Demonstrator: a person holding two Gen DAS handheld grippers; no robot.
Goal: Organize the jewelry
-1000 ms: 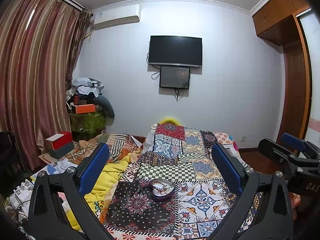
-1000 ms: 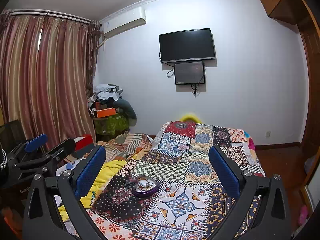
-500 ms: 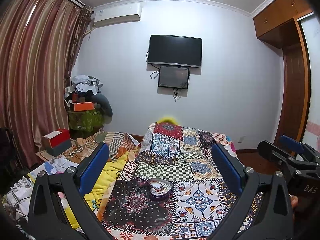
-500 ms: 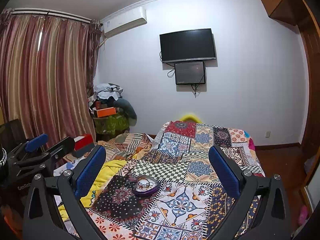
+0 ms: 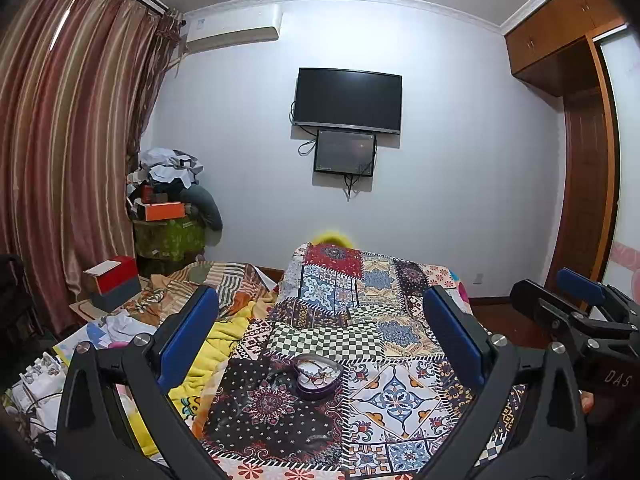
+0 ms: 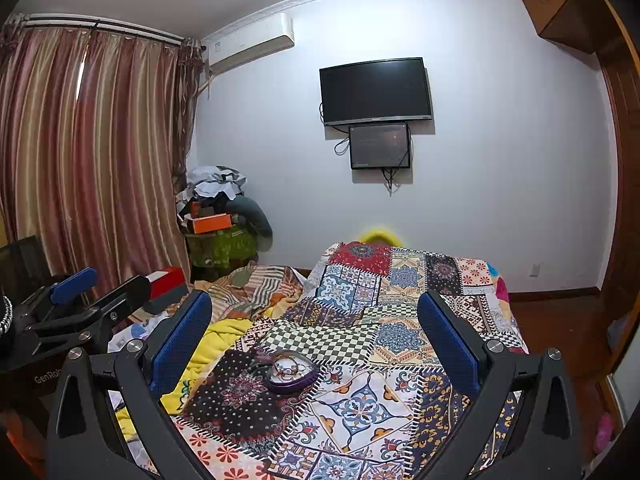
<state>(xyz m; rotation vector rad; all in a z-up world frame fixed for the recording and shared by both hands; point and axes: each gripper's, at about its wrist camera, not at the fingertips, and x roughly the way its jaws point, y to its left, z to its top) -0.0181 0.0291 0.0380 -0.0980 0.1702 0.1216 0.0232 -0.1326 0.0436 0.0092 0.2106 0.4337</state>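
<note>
Patchwork bedspread (image 5: 384,344) under a purple heart-shaped jewelry box (image 5: 317,376), left tongs (image 5: 320,338) and right tongs (image 6: 314,334) both released wide

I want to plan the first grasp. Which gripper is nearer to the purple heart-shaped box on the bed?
Hard to tell; neither is clearly nearer. The heart-shaped box lies centred ahead of the left gripper, and left of centre ahead of the right gripper.
</note>
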